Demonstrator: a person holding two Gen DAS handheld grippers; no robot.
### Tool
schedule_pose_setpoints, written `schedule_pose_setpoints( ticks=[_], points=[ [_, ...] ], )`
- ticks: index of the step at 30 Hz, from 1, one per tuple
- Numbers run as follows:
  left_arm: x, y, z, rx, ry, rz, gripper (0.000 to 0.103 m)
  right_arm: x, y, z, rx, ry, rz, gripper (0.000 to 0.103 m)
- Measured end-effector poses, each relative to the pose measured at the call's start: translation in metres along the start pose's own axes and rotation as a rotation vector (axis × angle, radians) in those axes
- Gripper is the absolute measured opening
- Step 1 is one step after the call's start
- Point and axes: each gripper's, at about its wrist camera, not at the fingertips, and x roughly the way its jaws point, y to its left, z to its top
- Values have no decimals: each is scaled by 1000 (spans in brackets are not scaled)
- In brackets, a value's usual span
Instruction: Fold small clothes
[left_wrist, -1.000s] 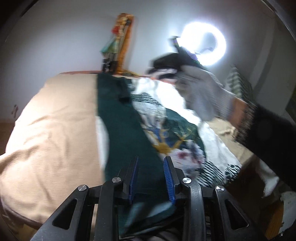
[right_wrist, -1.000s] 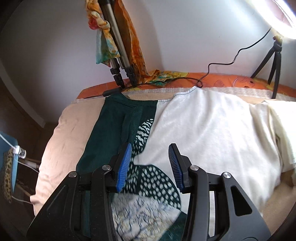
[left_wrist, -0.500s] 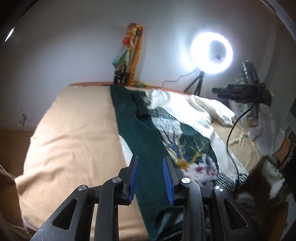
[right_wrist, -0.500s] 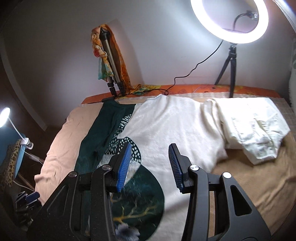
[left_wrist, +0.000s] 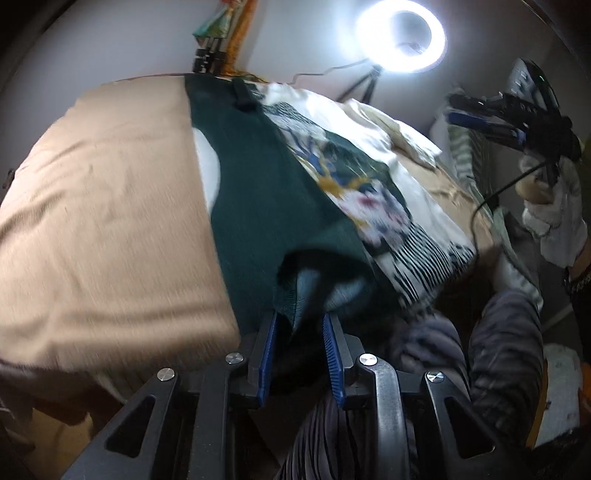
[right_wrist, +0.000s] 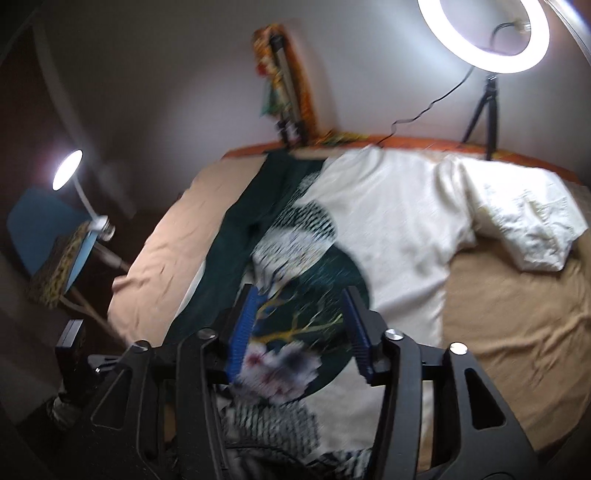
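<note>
Green hem (left_wrist: 295, 280) now sits between your narrow left gripper (left_wrist: 300, 354), grip uncertain, while your right gripper (right_wrist: 301, 328), empty, is opening at three o'clock, so folding may start.

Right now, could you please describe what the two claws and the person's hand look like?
Both the left claw and the right claw have black angular frames, silver screws and ribbed blue pads. The right hand wears a white glove above a dark sleeve, with a black cable nearby.
</note>
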Motion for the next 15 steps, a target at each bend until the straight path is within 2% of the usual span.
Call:
schedule_pose_setpoints(
  ticks=[2,6,11,15],
  points=[
    [-7,-2,-7,11,-12,6,23,17,19,-20,8,74,43,63],
    [-27,8,-8,-2,-76,31,23,56,54,-66,33,237,129,63],
    [-37,23,-7,5,-98,61,24,100,81,-100,58,372,115,63],
    [-30,23,-6,77,-81,63,26,120,86,-116,118,432,167,62]
  ],
)
